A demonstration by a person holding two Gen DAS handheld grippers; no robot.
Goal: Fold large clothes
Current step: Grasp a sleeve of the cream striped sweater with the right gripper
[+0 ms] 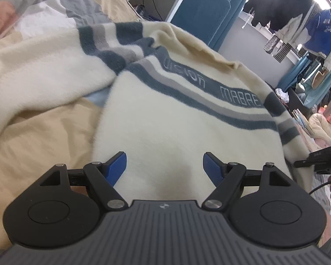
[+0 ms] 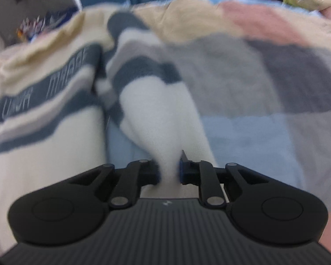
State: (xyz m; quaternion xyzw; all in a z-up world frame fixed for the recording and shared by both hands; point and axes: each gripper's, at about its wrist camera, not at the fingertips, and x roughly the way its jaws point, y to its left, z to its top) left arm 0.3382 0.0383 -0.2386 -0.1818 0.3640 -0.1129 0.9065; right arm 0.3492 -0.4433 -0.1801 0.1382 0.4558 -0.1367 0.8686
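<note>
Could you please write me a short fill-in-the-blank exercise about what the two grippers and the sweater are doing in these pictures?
1. The right gripper is shut on the sweater's ____.
2. The left gripper hovers over the cream sweater with its jaws ____.
3. The sweater lies on a patchwork ____.
4. The word printed in the sweater's stripe next to MABAE is ____.

Missing words: sleeve; open; quilt; VISION

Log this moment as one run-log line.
left hand-held gripper: open over sweater | right hand-held gripper: shut on sleeve | bed: sweater unfolded
</note>
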